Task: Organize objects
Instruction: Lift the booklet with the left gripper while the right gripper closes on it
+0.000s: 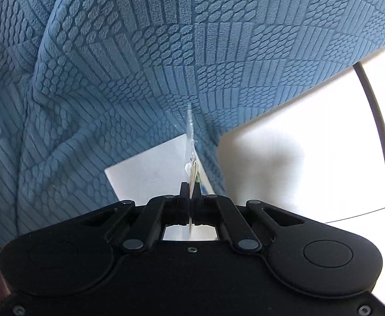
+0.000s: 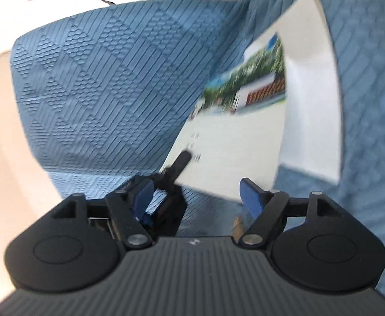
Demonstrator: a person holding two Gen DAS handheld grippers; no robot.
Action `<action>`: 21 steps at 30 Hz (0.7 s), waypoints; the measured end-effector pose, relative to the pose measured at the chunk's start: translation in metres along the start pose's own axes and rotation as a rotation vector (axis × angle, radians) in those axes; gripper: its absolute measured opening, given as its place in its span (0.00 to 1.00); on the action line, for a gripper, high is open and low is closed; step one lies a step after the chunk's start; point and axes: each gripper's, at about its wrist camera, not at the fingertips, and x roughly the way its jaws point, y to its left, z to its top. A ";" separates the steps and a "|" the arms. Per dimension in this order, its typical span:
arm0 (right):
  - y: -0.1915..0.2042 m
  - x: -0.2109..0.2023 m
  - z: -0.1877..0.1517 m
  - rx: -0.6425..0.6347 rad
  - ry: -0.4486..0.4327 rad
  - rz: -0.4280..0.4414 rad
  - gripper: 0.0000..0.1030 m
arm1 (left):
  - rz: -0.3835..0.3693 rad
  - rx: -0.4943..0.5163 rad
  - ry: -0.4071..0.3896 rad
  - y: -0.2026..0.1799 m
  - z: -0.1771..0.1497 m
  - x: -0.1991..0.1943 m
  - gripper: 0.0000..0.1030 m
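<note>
The left tool (image 1: 189, 192) was clamped edge-on onto a thin clear-sleeved card (image 1: 191, 142), lifted over the blue quilted bedspread (image 1: 113, 65), likely to carry it off for sorting. The right tool (image 2: 195, 197) was held apart, nothing gripped, just below the printed card (image 2: 234, 142). A white sheet (image 1: 150, 163) was seen beneath.

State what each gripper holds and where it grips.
Left gripper pinches the booklet by its edge, seen edge-on. Right gripper is open, holding nothing.
</note>
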 end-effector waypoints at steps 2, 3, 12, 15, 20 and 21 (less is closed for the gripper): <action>-0.004 0.003 -0.009 0.052 0.029 0.051 0.82 | -0.015 -0.020 -0.007 -0.001 -0.005 0.000 0.00; -0.006 0.006 -0.012 0.079 0.043 0.061 0.82 | -0.020 -0.030 -0.006 -0.001 -0.007 -0.001 0.00; -0.015 -0.002 -0.020 0.105 -0.083 -0.008 0.81 | -0.021 -0.044 -0.021 0.002 -0.026 -0.017 0.00; -0.013 -0.005 -0.016 0.083 -0.131 -0.026 0.62 | -0.011 -0.034 -0.024 0.005 -0.034 -0.025 0.00; -0.002 -0.012 -0.018 -0.012 -0.147 -0.119 0.16 | 0.030 0.004 -0.031 0.010 -0.047 -0.041 0.02; -0.002 -0.012 -0.016 -0.039 -0.141 -0.141 0.13 | 0.043 0.017 -0.029 0.010 -0.049 -0.045 0.02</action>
